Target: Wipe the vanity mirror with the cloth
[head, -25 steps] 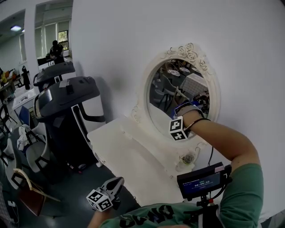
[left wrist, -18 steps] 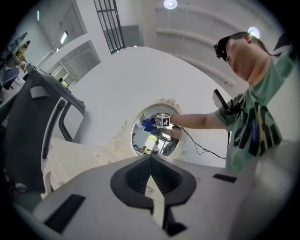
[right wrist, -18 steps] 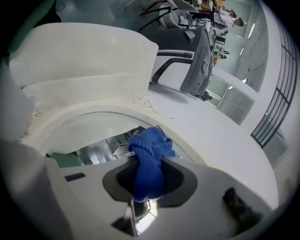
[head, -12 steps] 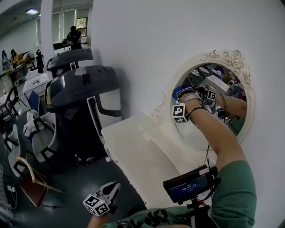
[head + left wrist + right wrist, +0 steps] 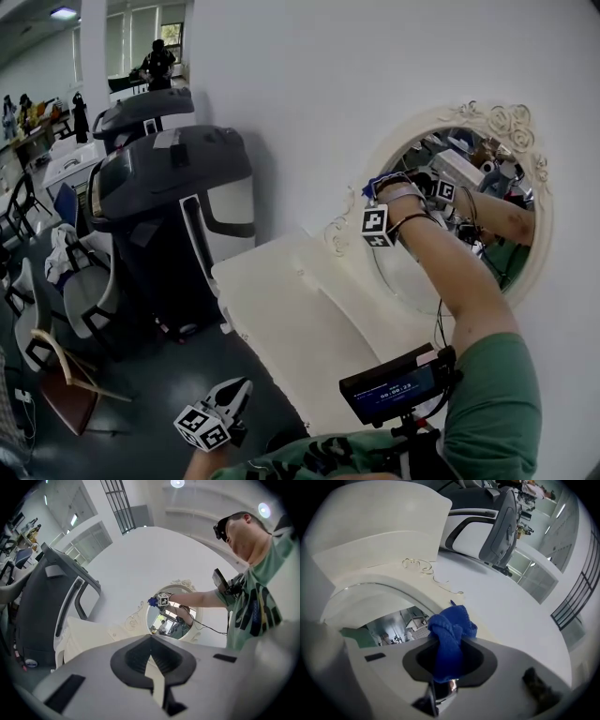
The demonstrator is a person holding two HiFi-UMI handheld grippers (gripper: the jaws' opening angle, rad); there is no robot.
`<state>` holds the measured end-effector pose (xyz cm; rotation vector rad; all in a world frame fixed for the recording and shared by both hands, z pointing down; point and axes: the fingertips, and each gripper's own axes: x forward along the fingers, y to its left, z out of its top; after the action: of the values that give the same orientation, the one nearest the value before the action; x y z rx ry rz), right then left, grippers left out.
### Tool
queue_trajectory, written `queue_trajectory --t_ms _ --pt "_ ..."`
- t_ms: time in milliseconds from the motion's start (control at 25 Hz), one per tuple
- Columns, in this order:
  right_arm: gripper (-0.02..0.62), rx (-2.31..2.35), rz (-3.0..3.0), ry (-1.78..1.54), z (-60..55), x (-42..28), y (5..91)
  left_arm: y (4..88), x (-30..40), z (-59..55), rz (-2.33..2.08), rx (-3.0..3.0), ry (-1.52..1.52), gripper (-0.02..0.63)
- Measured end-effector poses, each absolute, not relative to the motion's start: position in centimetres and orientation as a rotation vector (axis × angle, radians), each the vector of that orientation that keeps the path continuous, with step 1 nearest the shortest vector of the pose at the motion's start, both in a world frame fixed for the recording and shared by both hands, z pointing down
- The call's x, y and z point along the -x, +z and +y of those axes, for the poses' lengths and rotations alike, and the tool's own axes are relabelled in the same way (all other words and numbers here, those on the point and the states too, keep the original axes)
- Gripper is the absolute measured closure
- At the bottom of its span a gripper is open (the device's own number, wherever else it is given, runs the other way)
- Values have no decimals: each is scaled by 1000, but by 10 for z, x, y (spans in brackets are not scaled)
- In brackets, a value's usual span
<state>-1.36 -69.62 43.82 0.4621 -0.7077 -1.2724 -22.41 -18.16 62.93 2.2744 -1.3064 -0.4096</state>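
Count: two grippers, one cloth, one mirror, one vanity table, two dark machines, one small screen.

My right gripper (image 5: 392,190) is up at the upper left edge of the oval mirror (image 5: 403,277), right of centre in the head view. Its jaws are clamped on the blue cloth (image 5: 449,632). The cloth is bunched between them and bulges out past the tips. In the right gripper view it sits at the centre of the frame, against the curved white rim where frame meets glass. I cannot tell if it actually presses on the glass.

My left gripper (image 5: 236,392) hangs low at the bottom of the head view, well apart from the mirror. Its jaw tips meet, with nothing between them.

The white vanity table (image 5: 281,309) runs across the middle of the head view, below the mirror. The two dark machines (image 5: 169,187) stand one behind the other at upper left. The small screen (image 5: 394,384) sits at lower right, on the rig at my chest.

Hard to make out:
- My forearm crosses the glass and covers much of its middle.
- The reflection is cluttered and I cannot sort it.
- Chairs at lower left are cut by the frame edge, so I have no sure count.
- One person (image 5: 157,58) stands far off at top left, too small for detail.
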Motion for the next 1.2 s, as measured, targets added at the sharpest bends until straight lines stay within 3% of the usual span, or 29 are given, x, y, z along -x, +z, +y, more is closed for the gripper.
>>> queue_trajectory --t_ms 280,720,1200 --pt "522 -391 -656 -1117 -639 -51 445 609 204 -174 -1287 -2331 -425 600" --pt "522 -280 -662 -768 -440 -251 439 542 98 -110 -1181 -2461 -453 600" --pt "522 -229 -622 -634 -426 -285 474 554 96 -103 -1231 -2461 -447 600"
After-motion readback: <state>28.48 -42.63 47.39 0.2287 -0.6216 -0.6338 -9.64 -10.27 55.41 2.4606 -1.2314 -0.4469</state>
